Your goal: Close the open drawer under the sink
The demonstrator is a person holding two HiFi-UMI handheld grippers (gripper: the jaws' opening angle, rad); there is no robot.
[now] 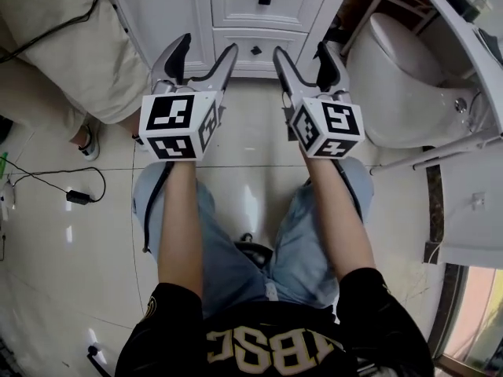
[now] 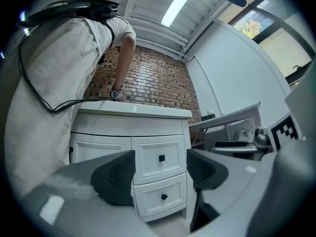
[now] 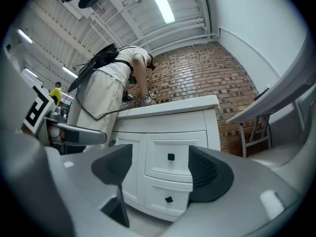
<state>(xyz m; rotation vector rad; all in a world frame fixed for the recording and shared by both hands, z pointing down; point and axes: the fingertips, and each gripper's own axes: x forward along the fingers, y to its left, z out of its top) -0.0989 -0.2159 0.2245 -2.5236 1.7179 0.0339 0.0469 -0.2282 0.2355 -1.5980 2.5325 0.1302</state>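
Observation:
The white vanity cabinet (image 1: 165, 14) stands at the top of the head view. Its upper drawer (image 1: 265, 0) and lower drawer (image 1: 255, 50), each with a small black knob, both sit flush with the cabinet front. My left gripper (image 1: 207, 45) and right gripper (image 1: 302, 51) hover side by side just short of the lower drawer, both open and empty, touching nothing. The left gripper view frames the upper drawer (image 2: 160, 158) and lower drawer (image 2: 163, 196) between the open left gripper (image 2: 160, 169). The right gripper (image 3: 160, 169) frames both drawers (image 3: 171, 157) the same way.
A person in light clothes (image 1: 63, 45) leans over the vanity top at the left. A white toilet (image 1: 401, 77) stands to the right, with a white rail frame (image 1: 448, 148) beside it. A black cable and charger (image 1: 78, 197) lie on the tiled floor at the left.

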